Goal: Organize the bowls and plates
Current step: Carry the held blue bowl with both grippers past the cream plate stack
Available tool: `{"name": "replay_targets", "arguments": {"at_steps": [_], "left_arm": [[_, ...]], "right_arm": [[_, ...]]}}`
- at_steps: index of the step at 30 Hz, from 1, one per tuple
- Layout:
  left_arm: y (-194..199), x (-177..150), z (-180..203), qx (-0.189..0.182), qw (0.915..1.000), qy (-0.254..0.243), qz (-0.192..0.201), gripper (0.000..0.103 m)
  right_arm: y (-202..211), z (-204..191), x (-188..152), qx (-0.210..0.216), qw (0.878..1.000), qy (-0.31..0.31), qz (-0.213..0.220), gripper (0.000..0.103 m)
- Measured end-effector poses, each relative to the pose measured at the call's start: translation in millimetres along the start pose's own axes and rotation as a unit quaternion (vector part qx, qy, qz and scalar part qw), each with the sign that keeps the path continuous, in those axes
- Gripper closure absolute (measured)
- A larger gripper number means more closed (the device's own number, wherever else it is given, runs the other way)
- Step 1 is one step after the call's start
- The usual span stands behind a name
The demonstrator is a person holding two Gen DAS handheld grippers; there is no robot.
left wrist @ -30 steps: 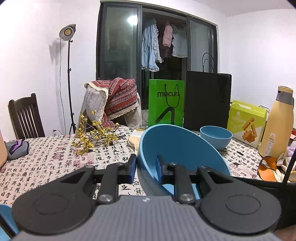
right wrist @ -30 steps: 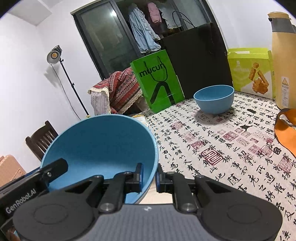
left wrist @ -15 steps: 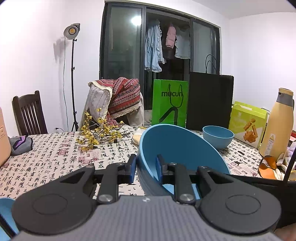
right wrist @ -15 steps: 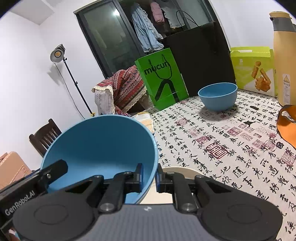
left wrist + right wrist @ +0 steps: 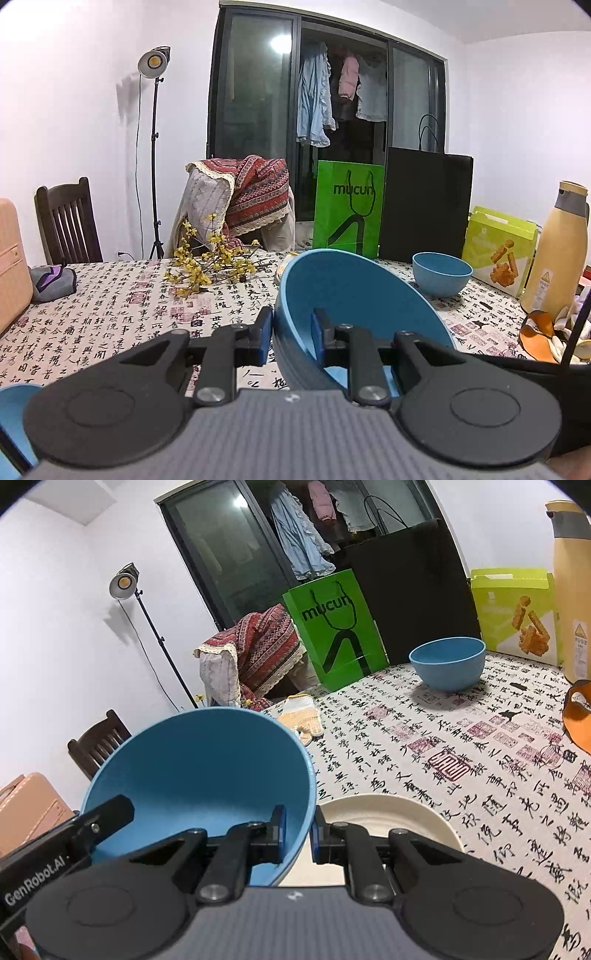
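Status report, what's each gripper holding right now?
Left gripper and right gripper both shut on big blue bowl rim. Cream plate just beneath. Small blue bowl far ahead.

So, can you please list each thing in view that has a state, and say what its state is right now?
Big blue bowl: tilted, held by its rim from both sides.
Left gripper: shut on the big blue bowl.
Right gripper: shut on the big blue bowl.
Small blue bowl: upright on the table, empty, untouched.
White plate: flat on the table, empty.
Floor lamp: on.
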State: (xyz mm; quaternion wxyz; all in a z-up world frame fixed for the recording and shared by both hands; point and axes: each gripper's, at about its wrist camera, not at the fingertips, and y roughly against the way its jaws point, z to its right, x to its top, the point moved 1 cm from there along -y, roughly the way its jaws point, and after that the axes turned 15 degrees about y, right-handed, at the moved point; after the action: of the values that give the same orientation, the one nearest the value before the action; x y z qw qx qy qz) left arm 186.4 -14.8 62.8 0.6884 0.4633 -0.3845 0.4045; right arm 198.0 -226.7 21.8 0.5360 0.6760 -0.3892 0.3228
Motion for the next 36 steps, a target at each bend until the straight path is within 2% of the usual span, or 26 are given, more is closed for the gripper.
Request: {"name": "replay_targets", "arguments": {"at_steps": [36], "left_arm": [[44, -3, -48, 0.014, 0.9992, 0.022, 0.028, 0.081]], "right_arm": [[12, -53, -22, 0.027, 0.999, 0.016, 0.001, 0.09]]}}
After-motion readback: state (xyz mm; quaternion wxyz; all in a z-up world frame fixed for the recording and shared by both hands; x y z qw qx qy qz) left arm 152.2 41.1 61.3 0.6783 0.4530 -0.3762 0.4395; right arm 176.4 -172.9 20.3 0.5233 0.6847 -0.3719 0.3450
